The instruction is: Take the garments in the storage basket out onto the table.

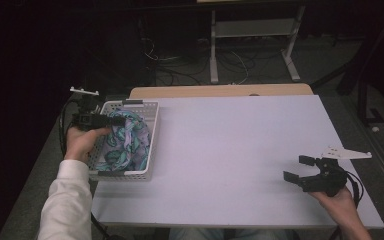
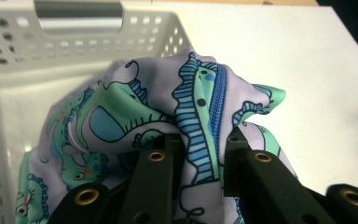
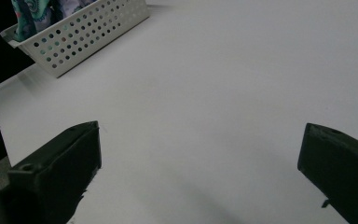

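Observation:
A white perforated basket [image 1: 150, 116] stands at the table's left edge and holds a bundled cloth [image 1: 128, 140] printed in lilac, green and blue. My left gripper [image 1: 116, 120] reaches over the basket's left wall and is shut on a raised fold of the cloth [image 2: 200, 116], whose blue-striped hem runs up between the two jaws. My right gripper [image 1: 300, 168] hovers low over the table's right front area, jaws spread wide with nothing between them. In the right gripper view the basket [image 3: 74, 37] sits far off at the upper left.
The white tabletop [image 1: 230, 150] stretches bare between the basket and my right gripper. A wooden edge [image 1: 220, 91] borders the far side. Beyond it are a metal frame [image 1: 252, 45] and loose cables on a dark floor.

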Demonstrator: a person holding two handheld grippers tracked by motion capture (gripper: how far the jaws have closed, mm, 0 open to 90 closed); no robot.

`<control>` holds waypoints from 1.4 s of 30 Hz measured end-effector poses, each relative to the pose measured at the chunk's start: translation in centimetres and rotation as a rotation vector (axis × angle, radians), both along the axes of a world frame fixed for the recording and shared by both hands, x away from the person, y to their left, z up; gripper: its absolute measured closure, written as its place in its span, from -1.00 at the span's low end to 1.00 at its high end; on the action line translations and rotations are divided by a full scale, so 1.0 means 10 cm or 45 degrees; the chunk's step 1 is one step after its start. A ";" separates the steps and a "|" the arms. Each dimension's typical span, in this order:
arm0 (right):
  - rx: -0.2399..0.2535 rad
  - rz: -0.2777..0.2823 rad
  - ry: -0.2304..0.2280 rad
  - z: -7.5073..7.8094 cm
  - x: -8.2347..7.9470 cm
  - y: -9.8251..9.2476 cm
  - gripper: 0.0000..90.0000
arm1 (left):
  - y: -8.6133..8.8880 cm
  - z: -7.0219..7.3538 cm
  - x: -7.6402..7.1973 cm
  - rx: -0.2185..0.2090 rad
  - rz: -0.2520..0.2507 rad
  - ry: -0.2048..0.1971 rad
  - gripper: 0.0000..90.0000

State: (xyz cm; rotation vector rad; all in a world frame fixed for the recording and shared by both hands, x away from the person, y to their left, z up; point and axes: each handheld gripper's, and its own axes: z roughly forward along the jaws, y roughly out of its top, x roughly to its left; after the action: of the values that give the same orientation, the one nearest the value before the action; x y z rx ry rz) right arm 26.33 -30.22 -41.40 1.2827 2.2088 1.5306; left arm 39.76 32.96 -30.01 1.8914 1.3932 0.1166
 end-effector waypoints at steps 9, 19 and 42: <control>0.007 0.003 -0.003 0.01 0.00 0.00 -1.00 | 0.01 0.33 -0.05 0.016 -0.007 -0.050 0.73; 0.013 -0.003 -0.003 0.01 0.00 -0.01 -1.00 | 0.00 0.65 -0.12 0.032 -0.012 -0.102 0.73; 0.027 -0.003 -0.007 0.01 0.00 -0.02 -1.00 | -0.01 1.18 -0.19 0.040 -0.004 -0.169 0.73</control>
State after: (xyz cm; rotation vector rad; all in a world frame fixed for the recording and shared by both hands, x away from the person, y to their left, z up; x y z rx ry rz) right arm 26.34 -30.41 -41.26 1.2850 2.1923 1.5589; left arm 37.83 32.82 -18.20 1.8763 1.3056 0.2591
